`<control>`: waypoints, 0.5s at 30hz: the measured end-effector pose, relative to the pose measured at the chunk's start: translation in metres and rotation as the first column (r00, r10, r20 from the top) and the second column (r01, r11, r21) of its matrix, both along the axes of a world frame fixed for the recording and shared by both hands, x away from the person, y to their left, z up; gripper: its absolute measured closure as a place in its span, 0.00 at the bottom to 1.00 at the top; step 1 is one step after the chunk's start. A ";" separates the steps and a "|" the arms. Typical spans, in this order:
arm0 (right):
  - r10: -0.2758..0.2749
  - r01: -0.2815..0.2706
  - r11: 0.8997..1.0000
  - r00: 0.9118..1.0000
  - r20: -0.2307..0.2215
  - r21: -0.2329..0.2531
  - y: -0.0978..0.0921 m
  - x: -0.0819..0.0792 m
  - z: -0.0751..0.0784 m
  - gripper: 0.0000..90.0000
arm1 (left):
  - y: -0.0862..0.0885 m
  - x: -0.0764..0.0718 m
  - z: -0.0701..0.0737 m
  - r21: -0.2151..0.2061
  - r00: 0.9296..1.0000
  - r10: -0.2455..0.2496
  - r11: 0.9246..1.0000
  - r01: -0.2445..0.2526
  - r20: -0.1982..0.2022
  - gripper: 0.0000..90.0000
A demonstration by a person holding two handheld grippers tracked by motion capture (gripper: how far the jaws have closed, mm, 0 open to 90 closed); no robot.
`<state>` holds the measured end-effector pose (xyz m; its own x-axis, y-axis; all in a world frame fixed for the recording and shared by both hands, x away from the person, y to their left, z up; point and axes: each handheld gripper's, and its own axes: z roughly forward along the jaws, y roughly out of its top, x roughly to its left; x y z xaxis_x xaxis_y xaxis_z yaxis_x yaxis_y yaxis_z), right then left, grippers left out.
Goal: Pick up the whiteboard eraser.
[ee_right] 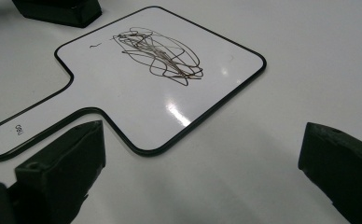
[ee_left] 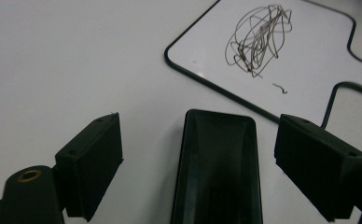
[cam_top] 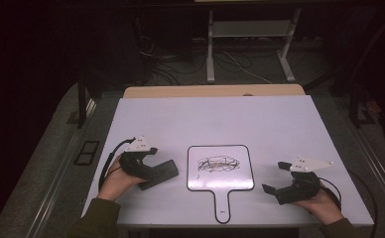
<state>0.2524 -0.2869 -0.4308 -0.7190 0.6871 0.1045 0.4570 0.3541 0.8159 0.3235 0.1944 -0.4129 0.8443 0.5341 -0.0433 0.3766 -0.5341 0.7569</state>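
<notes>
From my left tool's view, the black eraser (ee_left: 219, 168) runs off the bottom edge, and the whiteboard paddle (ee_left: 281, 51) is cut off top and right. The small print on its handle (ee_right: 18, 128) is too tiny to read.

- The high view looks forward and down from above the person's side; the whole white table (cam_top: 220, 124) lies in it, with dark floor and desk legs beyond.
- The left gripper view rides low and close over the table, looking along its jaws across the black eraser (ee_left: 216, 172) toward the paddle whiteboard (ee_left: 281, 70).
- The right gripper view sits low and near, facing the paddle whiteboard (ee_right: 160, 88) from the opposite side, the eraser (ee_right: 60, 11) at its far edge.
- All three views share the whiteboard, its scribble (cam_top: 218, 164) and the eraser.
</notes>
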 end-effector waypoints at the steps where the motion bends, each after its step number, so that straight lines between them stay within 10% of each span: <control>1: 0.000 0.000 1.000 1.000 0.000 0.001 0.000 0.000 0.000 0.00 | 0.000 0.000 -0.001 0.012 1.000 -0.004 1.000 0.004 -0.001 0.16; 15: 0.004 -0.004 1.000 1.000 -0.003 -0.001 0.000 0.000 0.000 0.00 | 0.000 -0.002 -0.011 0.078 0.997 -0.046 0.996 0.051 -0.055 0.19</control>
<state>0.2524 -0.2869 -0.4311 -0.7218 0.6840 0.1055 0.4575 0.3570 0.8144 0.3211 0.1941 -0.4244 0.8670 0.4960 -0.0478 0.3873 -0.6103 0.6911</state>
